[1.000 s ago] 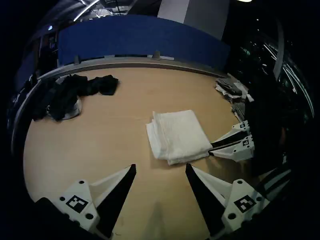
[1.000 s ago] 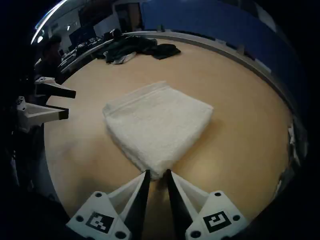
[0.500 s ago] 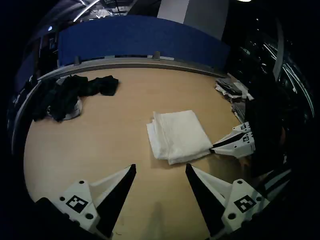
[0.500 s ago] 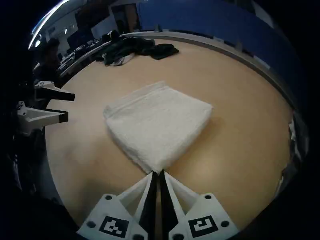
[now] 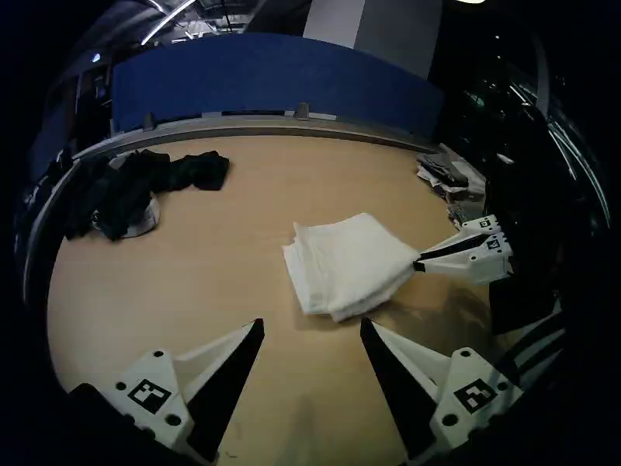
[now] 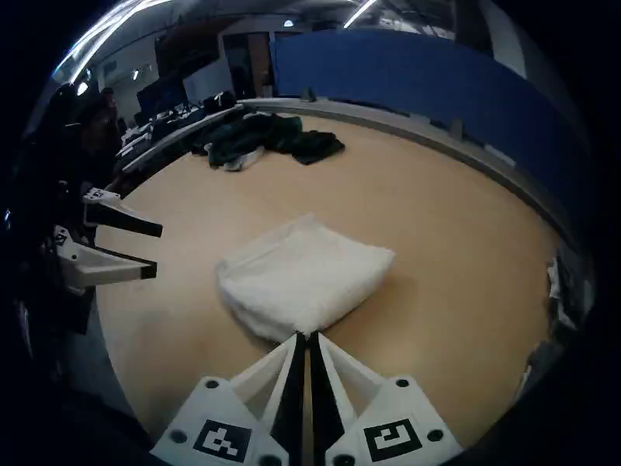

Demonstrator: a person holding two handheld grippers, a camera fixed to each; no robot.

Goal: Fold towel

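Fingers (image 5: 225,365) of the left gripper (image 5: 310,330), left gripper view: spread wide, holding nothing, low over the near part of the bench (image 5: 194,264).
Towel (image 5: 345,264): white, folded to a thick pad, lying on the bench beyond the open fingers, right of centre.
Right gripper (image 5: 419,266): comes in from the right; its fingers are pressed together on the towel's right-hand corner, which sits a little raised.
Dark clothes (image 5: 140,186): loose heap at the far left of the bench, well apart from the towel.
Grey cloths (image 5: 442,171): small pile at the far right edge.
Blue partition (image 5: 272,78): runs along the far side of the bench.

Fingers (image 6: 268,380) of the right gripper (image 6: 309,342), right gripper view: closed to a thin slit, pinching the near corner of the towel (image 6: 307,276).
Towel: in the middle of the bench (image 6: 442,233), its layered folds on its left side.
Left gripper (image 6: 155,250): at the left edge, fingers apart and gripping nothing, near the towel without touching it.
Dark clothes (image 6: 268,140): heaped at the far side.
Blue partition (image 6: 404,78): behind the bench, upper right.
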